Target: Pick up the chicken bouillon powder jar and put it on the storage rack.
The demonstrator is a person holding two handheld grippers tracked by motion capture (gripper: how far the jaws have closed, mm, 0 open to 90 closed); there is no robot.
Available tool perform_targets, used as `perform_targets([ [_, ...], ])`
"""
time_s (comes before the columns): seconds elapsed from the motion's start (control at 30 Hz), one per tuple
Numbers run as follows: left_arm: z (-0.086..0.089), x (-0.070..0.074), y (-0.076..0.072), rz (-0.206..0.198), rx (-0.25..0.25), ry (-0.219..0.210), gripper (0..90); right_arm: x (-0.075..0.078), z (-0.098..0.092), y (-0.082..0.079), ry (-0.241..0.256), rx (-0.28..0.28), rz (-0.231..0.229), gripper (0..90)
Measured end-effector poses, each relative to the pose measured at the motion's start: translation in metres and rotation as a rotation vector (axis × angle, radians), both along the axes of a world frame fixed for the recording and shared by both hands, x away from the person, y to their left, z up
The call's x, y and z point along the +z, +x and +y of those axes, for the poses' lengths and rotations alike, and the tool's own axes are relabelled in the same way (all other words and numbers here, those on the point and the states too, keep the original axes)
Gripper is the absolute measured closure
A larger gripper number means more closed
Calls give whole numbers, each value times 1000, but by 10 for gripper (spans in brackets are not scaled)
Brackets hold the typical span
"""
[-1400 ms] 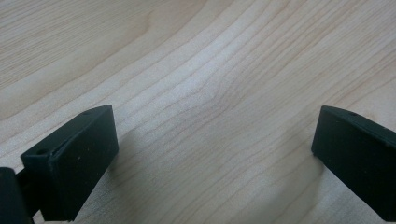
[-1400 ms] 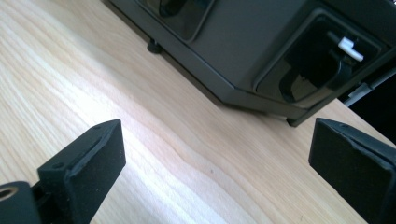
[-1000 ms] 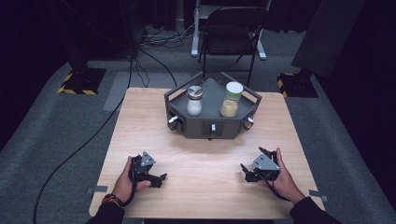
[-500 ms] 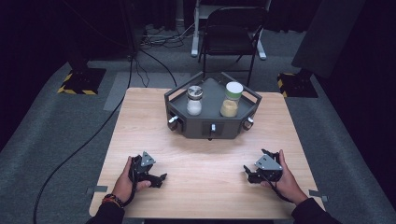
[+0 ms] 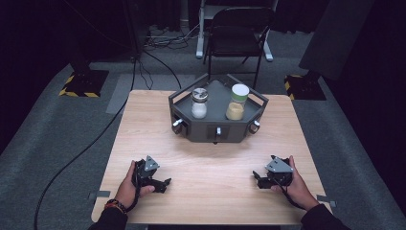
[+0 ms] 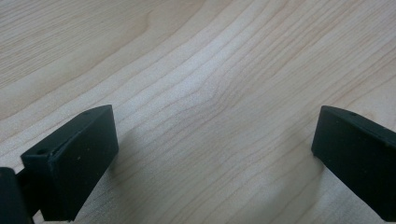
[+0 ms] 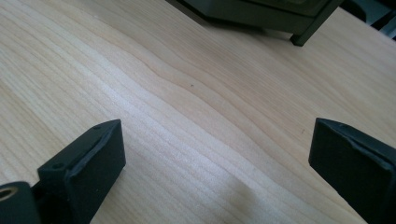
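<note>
- My left gripper (image 5: 165, 183) sits low over the near left part of the light wooden table (image 5: 153, 124), held in my left hand (image 5: 130, 181); its two black jaws stand wide apart with nothing between them.
- In the left gripper view that gripper (image 6: 212, 154) looks straight down onto bare wood grain, the jaws resting close to the surface.
- My right gripper (image 5: 256, 178) lies over the near right part of the table in my right hand (image 5: 293, 184), with a grey three-cornered plate on top; its jaws are also spread wide and hold nothing.
- In the right gripper view that gripper (image 7: 217, 163) faces across the wood toward the dark grey angular tray stand (image 7: 261, 14), which is well apart from the jaws.
- The two grippers point inward toward each other, well apart, with bare table between them.
- The tray stand (image 5: 216, 130) sits at the far middle of the table, with small knobs on its front faces.
- On the tray stand a clear glass jar with a metal lid and white contents (image 5: 199, 102) stands upright at the left.
- Beside it at the right stands an upright jar with a pale green lid and tan contents (image 5: 235, 101); the two jars are near each other but apart.
- Beyond the table a black folding chair (image 5: 239, 33) stands on grey carpet.
</note>
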State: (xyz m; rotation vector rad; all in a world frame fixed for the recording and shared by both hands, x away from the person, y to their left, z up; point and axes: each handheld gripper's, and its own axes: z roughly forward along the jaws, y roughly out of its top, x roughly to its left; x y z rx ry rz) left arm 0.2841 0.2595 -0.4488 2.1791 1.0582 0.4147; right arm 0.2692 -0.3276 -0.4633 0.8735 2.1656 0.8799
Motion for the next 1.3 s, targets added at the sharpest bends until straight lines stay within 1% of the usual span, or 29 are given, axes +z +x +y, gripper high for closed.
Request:
perform_targets([
  [0.03,0,0,0,0,0,0,0,0,-1,1,6,-2,11,35],
  [0.13,0,0,0,0,1,-1,0,0,-3,4,3,-6,25,36],
  [0.37,0,0,0,0,0,0,0,4,-10,11,32,-23,67,32],
  [0.47,0,0,0,0,0,0,0,6,-12,16,49,-35,96,24],
  [0.57,0,0,0,0,0,0,0,7,-15,19,61,-39,113,20],
  [0.63,0,0,0,0,0,0,0,8,-17,22,72,-45,131,18],
  [0.77,0,0,0,0,-1,0,0,11,-24,31,105,-55,184,8],
  [1.07,0,0,0,0,-2,0,0,14,-36,43,160,-69,266,4],
  [1.3,0,0,1,1,-4,0,0,14,-37,43,161,-67,268,3],
])
